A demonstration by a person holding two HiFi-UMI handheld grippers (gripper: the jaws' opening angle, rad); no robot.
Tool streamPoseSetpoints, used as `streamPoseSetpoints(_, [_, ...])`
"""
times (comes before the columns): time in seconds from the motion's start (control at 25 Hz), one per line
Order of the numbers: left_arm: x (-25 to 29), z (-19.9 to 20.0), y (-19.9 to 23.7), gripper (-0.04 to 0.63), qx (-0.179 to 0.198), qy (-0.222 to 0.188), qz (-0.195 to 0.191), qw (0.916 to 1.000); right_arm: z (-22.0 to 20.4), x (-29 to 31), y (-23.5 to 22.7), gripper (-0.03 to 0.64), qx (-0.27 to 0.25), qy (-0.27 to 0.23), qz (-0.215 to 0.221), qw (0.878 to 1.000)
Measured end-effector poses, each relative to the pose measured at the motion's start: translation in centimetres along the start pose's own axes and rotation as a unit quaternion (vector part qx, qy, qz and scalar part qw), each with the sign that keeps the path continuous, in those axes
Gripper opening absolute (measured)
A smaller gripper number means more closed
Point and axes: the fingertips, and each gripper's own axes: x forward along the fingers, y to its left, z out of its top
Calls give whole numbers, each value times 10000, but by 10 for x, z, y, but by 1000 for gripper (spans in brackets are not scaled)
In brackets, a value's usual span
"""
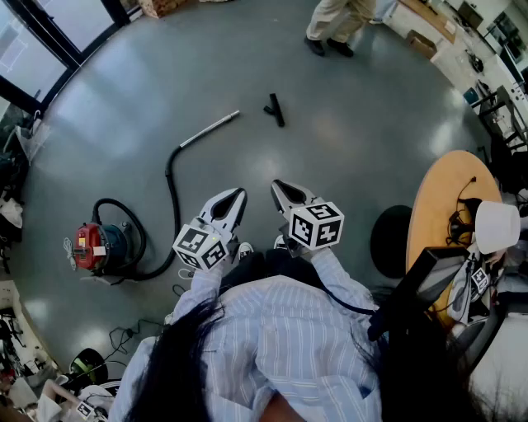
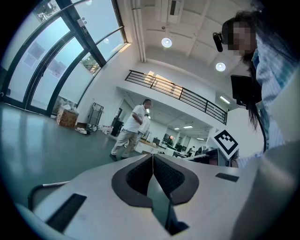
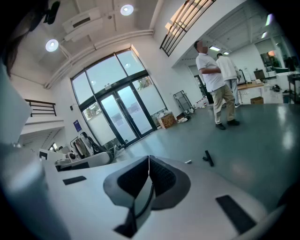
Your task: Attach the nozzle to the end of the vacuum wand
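Note:
A black T-shaped nozzle [image 1: 275, 109] lies on the grey floor far ahead; the right gripper view shows the nozzle [image 3: 208, 158] too. A silver wand [image 1: 209, 129] lies left of it, its tip [image 3: 187, 162] a short gap from the nozzle. A black hose [image 1: 172, 189] runs from the wand back to a red vacuum cleaner [image 1: 97, 247] at the left. My left gripper [image 1: 241, 194] and right gripper [image 1: 275, 186] are held close to my body, well short of both parts. Both are shut with nothing between the pads.
A person [image 1: 334, 23] stands beyond the nozzle at the far side of the floor. A round wooden table [image 1: 445, 198] and a black stool [image 1: 391, 239] are at the right. Cables [image 1: 124, 334] and clutter lie at the lower left. Glass doors [image 3: 117, 110] line the left wall.

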Motion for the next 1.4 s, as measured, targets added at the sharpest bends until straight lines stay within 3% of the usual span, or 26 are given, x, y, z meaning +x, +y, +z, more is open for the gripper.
streamPoseSetpoints(0.72, [-5, 10, 12, 8, 83, 30, -42, 10000, 4, 13, -1, 11, 327, -276, -17, 9991])
streamPoseSetpoints(1.4, [62, 4, -5, 8, 84, 81, -144, 9998, 22, -1, -63, 11, 283, -209, -13, 9994])
